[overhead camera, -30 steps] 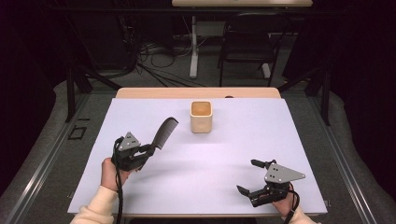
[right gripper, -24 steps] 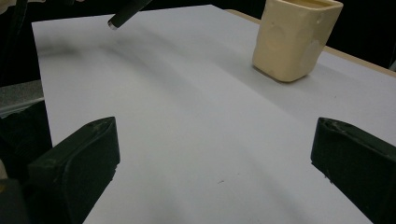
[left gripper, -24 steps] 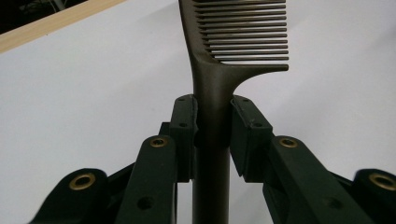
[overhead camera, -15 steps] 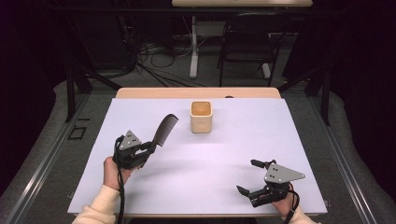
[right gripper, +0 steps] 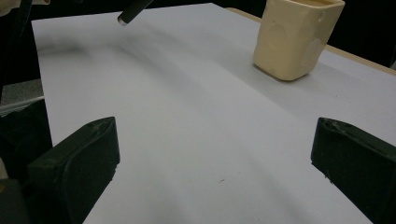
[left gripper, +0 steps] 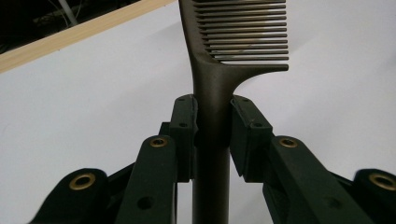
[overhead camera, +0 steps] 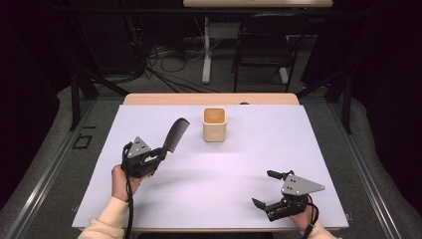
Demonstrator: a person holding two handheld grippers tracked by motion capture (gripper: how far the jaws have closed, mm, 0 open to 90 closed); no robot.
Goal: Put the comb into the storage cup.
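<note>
The comb (overhead camera: 176,136) is clamped by its handle in the left gripper (overhead camera: 160,153), pads pressed on both sides of the handle w/ the teeth sticking up and away from the jaws, as the left gripper view shows close up (left gripper: 212,107). Vs. a sec ago, the comb has risen and tipped more upright: earlier it lay flatter w/ the gripper nearer the mat, now the toothed end points up toward the cream cup (overhead camera: 214,124) and sits just left of it, not touching. The left hand (overhead camera: 121,181) seems to have moved a bit closer to the cup too. That reads as the carry stage: comb lifted clear of the white mat (overhead camera: 239,199), heading for the cup, prob. to be dropped in. Not there yet; the comb is beside the cup, not over its opening, so it needs more travel to the right plus a lift over the rim. The right gripper (overhead camera: 263,195) hasn't budged, parked well to the cup's near-right side close to the mat's front edge, jaws spread wide w/ nothing between them, and the right gripper view has the cup (right gripper: 296,37) ahead of it across bare mat.
</note>
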